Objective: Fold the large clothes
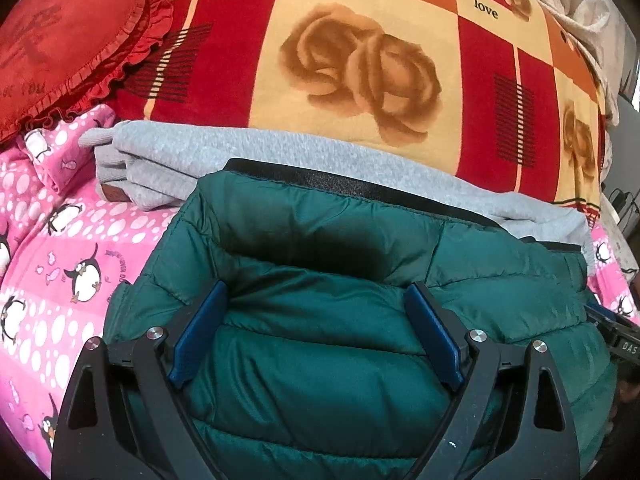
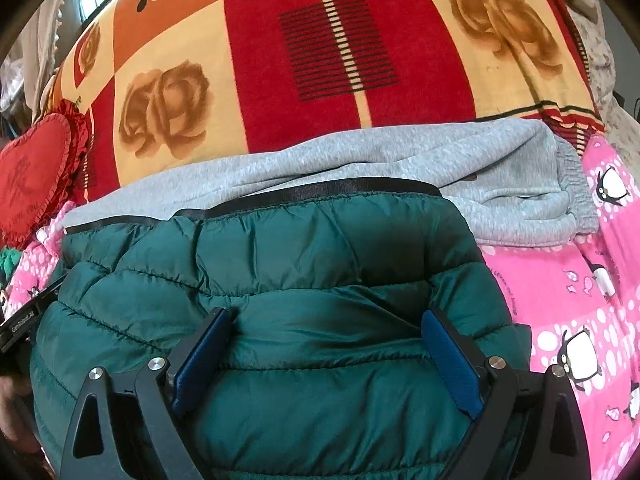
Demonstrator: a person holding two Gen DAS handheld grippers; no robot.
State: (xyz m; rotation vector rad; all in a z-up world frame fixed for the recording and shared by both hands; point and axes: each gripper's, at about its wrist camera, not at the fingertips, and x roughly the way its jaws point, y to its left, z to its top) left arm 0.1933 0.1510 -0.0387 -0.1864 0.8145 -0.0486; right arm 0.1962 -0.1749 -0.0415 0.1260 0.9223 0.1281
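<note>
Now: both tools spread wide over a folded green puffer jacket, gripping nothing.

Your left tool (image 1: 316, 334) and right tool (image 2: 326, 360) press on the jacket (image 1: 340, 264), lying compact atop a folded grey garment (image 2: 400, 156) on the bed's pink penguin blanket (image 1: 60, 248). Folding looks nearly finished; no containers appear.

Bright, even daylight; sharp centre; fisheye-bent, dark-vignetted edges.
</note>
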